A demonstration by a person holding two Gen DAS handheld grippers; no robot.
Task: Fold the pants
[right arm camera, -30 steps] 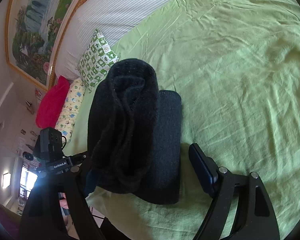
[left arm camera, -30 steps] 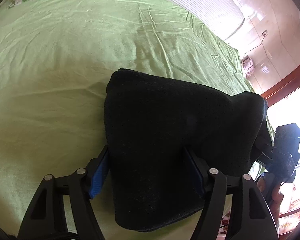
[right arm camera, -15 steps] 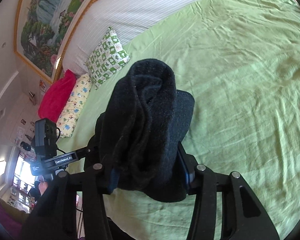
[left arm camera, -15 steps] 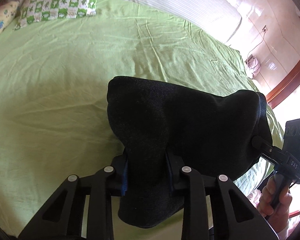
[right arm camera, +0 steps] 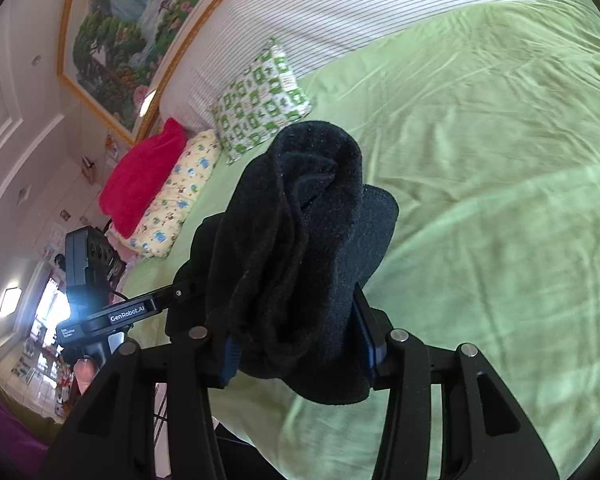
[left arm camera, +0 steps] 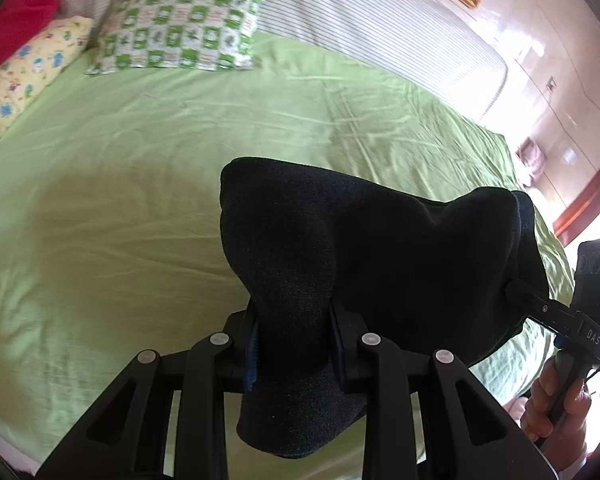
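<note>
Pants [left arm camera: 380,248], dark and thick, are bundled into a compact multi-layer fold and carried between my two tools, lifted off the green bed sheet [left arm camera: 140,200] as far as I can judge from the slack hanging under each grip; from the right wrist view the pants [right arm camera: 300,240] show several stacked layers rolled over one another, so I read the folding itself as mostly done; what seems left is setting the bundle down flat, perhaps one tidy-up press, and letting go.

My left gripper [left arm camera: 294,340] is pressed onto one end of the bundle, cloth squeezed between its blue pads; my right gripper [right arm camera: 300,344] pinches the other end the same way, a lobe of fabric drooping below it; each tool shows in the other's view at the far edge of the cloth.

Beyond the pants the sheet lies wrinkled and open; at the head of the bed sit a green-checked pillow [left arm camera: 180,28], a yellow printed pillow [right arm camera: 172,208] and a red cushion [right arm camera: 140,180], all well apart from the bundle; a framed painting [right arm camera: 116,40] hangs on the wall above.
</note>
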